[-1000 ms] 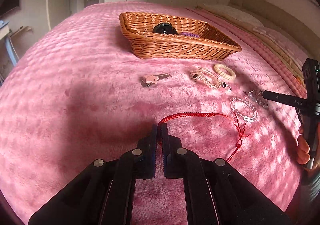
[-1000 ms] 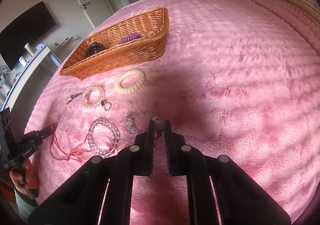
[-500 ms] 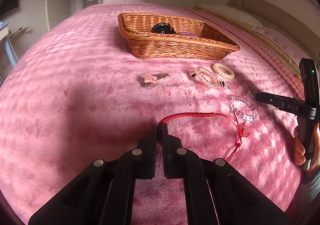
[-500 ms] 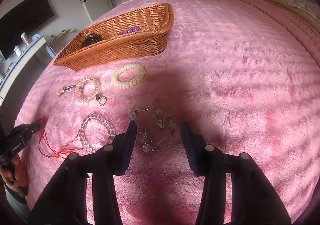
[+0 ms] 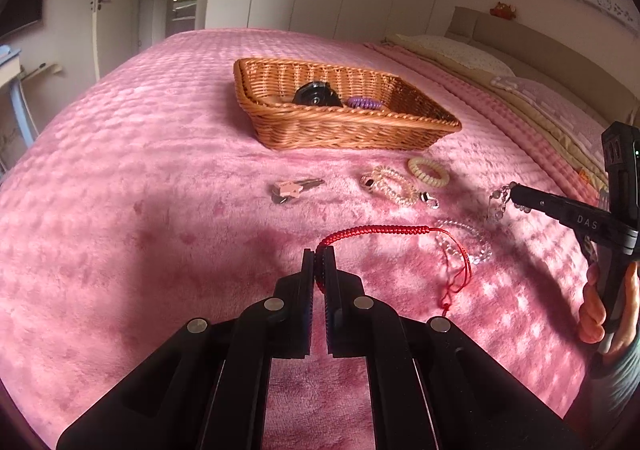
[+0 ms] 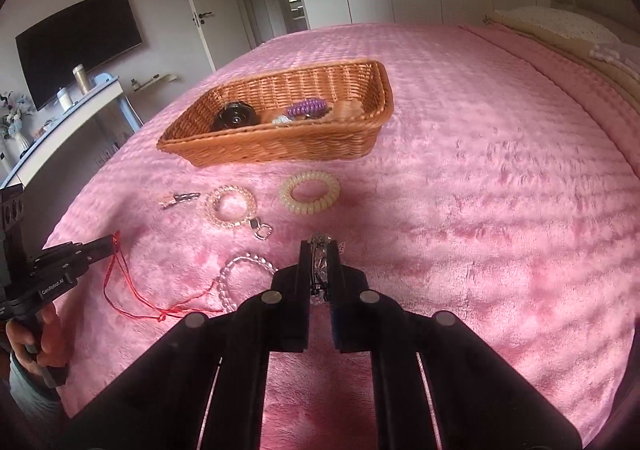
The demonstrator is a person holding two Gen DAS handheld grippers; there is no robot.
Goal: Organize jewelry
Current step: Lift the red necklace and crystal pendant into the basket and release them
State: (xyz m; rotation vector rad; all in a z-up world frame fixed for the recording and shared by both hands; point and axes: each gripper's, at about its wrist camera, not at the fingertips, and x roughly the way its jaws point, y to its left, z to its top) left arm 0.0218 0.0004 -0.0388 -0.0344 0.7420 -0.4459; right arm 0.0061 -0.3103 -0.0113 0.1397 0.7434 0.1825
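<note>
Gripping a red cord bracelet [image 5: 374, 230] at lower centre, the left hand-held gripper [image 5: 319, 264] is closed on its braided end; loose strands trail over the pink bed [image 5: 160, 170]. The right hand-held gripper [image 6: 320, 270] is clamped on a silver beaded chain [image 6: 320, 264], apparently lifted. A wicker basket [image 6: 280, 142] sits upper centre, with a cream coil band [image 6: 310, 192], pearl bracelet [image 6: 231, 207] and clear bead bracelet [image 6: 240, 270] lying below it.

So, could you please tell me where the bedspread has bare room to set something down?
Bare: the stretch left of the keys, and right of the cream hair tie toward the pillows. Crowded: in front of the basket, around the pearl bracelet.
</note>
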